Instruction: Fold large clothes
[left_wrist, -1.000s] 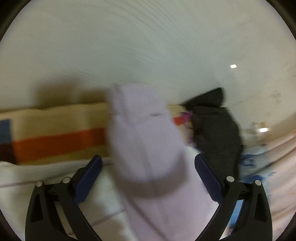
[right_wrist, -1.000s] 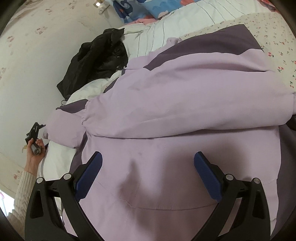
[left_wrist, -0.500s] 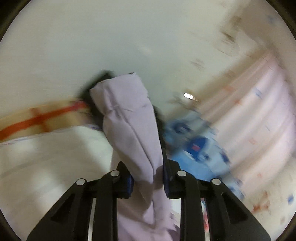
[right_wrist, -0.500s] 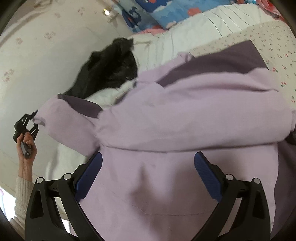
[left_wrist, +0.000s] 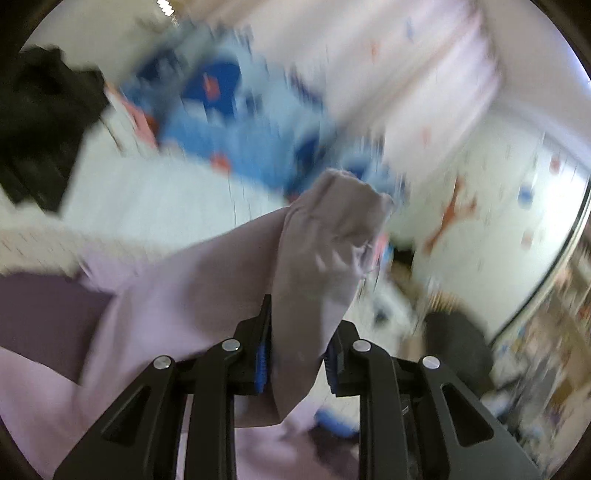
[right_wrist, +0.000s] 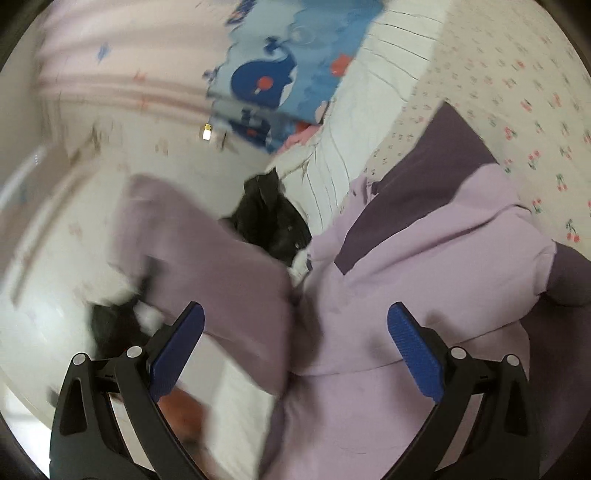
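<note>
Lilac jacket (right_wrist: 424, 266) lay spread on a cherry-print bedspread (right_wrist: 517, 85), filling the frame's lower right. A whale-patterned blue pillow (right_wrist: 280, 70) sat at top centre and a black garment (right_wrist: 273, 221) mid-frame. Left gripper (left_wrist: 297, 354) pinched the jacket's sleeve (left_wrist: 325, 251); right gripper (right_wrist: 295, 350) hung spread wide above the fabric.

The left wrist view looks along its fingers, close over the lilac jacket (left_wrist: 192, 295), toward the far blue pillow (left_wrist: 236, 122). The right wrist view looks down on the jacket (right_wrist: 424, 295) from slightly farther. Both views share jacket, pillow (right_wrist: 288, 74) and black garment (right_wrist: 269, 221).
</note>
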